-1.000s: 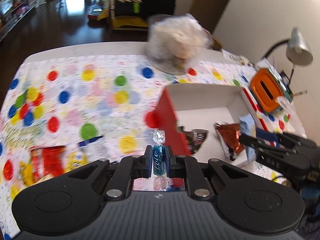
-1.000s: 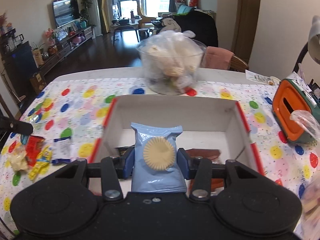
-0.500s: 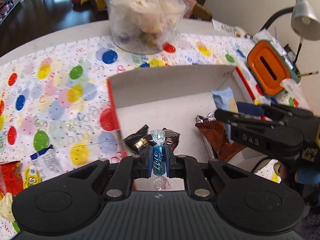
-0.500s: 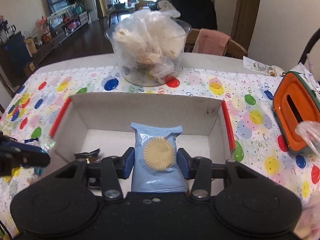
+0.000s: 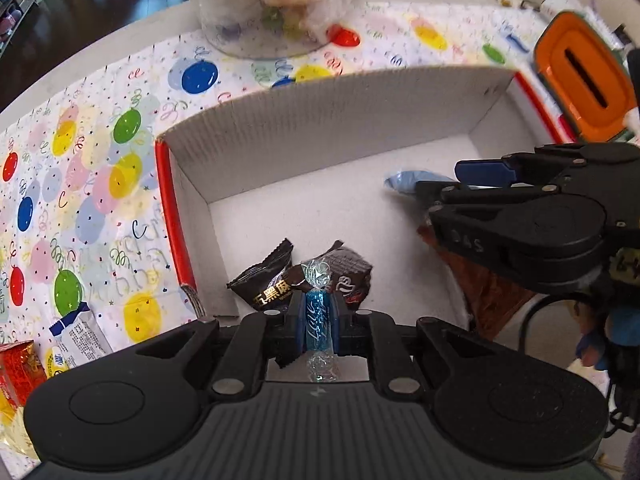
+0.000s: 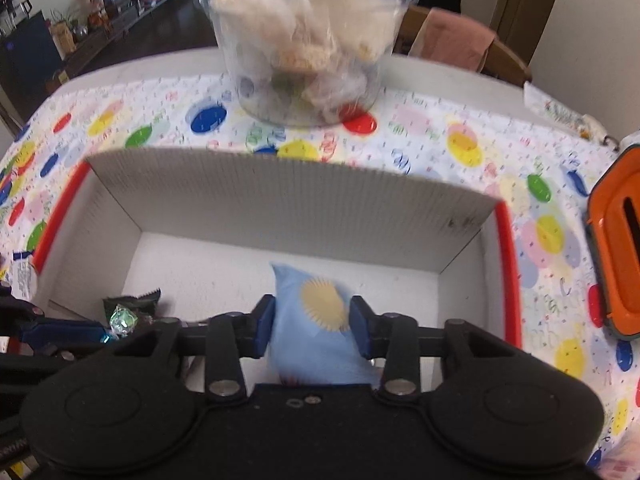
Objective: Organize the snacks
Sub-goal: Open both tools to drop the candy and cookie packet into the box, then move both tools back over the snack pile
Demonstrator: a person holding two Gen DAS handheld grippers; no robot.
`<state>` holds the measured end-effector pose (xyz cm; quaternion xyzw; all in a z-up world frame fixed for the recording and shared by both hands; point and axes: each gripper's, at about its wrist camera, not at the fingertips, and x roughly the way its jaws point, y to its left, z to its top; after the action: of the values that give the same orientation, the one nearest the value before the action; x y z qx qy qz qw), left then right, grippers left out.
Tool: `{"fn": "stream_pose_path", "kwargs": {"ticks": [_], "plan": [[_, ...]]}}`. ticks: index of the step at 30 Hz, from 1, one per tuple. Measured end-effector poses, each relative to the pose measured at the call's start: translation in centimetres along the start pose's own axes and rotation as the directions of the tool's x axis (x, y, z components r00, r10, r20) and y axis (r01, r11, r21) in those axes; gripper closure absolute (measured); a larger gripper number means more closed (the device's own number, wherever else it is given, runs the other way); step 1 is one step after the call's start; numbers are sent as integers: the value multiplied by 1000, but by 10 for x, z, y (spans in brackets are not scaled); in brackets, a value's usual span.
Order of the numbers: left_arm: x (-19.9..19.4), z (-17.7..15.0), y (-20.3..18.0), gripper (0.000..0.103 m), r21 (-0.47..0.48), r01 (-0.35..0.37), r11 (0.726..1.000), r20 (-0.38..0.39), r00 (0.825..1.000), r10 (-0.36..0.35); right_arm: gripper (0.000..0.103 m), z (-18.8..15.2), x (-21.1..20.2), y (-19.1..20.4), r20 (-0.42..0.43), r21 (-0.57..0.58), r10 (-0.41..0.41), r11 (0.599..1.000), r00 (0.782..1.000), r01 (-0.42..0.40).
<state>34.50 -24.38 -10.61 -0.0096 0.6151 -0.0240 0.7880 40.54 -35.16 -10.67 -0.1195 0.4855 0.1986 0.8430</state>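
Moved: both tongs have come in over the box since a second ago; the left one was then outside its red edge, and the right pads now look wider apart around the pack than they were
Worktop: white, under a cloth (image 6: 460,148) printed with coloured balloons and streamers
Room: dark wood floor, a low shelf of small things far left, a chair with a pink cloth behind the worktop
Box: white corrugated card box (image 5: 328,120) with red outer edges, open on top, standing on the cloth
Left tongs: left tongs (image 5: 319,322) pinch a sweet (image 5: 319,320) tight between the blue pads, above the near left part of the box
Sweet: blue foil with clear twisted ends, long axis running forward along the fingers; script on the foil not readable
Right tongs: right tongs (image 6: 312,326) with the blue pack (image 6: 320,320) between them; whether the pads grip it I cannot tell
Pack: pale blue pouch with a round yellow ridged picture, long axis pointing away toward the far wall, over the box floor
In the box: two dark wrappers (image 5: 272,284), one with gold Chinese characters, and a brown wrapper (image 5: 488,296) at right
Behind the box: clear tub (image 6: 308,40) of pale bagged snacks
Right of the box: orange lid (image 5: 580,80) with a slot
Left of the box: white sachet (image 5: 82,332) and red packet (image 5: 16,368) on the cloth
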Motion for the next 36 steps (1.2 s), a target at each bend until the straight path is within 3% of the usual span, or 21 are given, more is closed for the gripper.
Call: {"fn": "stream_pose_path", "kwargs": {"ticks": [6,13,25,36], "plan": [[13,4,-2,91,15,-19,1000,-49,999,19,69,-2,2,-1,-11,-19,19,1000,1000,-19],[10,1,-1,90,6,-4,1000,-35,999,4,65,-9,-10,-7,11,1,63,998,998,-63],[-23,-15,8,90,-35,26,999,60,998,-23,57,-24,-48,-5,95,-6,117,993,989,-117],[-64,-40,17,88,-63,38,997,171,985,-27,50,-37,-84,7,177,2,157,987,972,-159]]}}
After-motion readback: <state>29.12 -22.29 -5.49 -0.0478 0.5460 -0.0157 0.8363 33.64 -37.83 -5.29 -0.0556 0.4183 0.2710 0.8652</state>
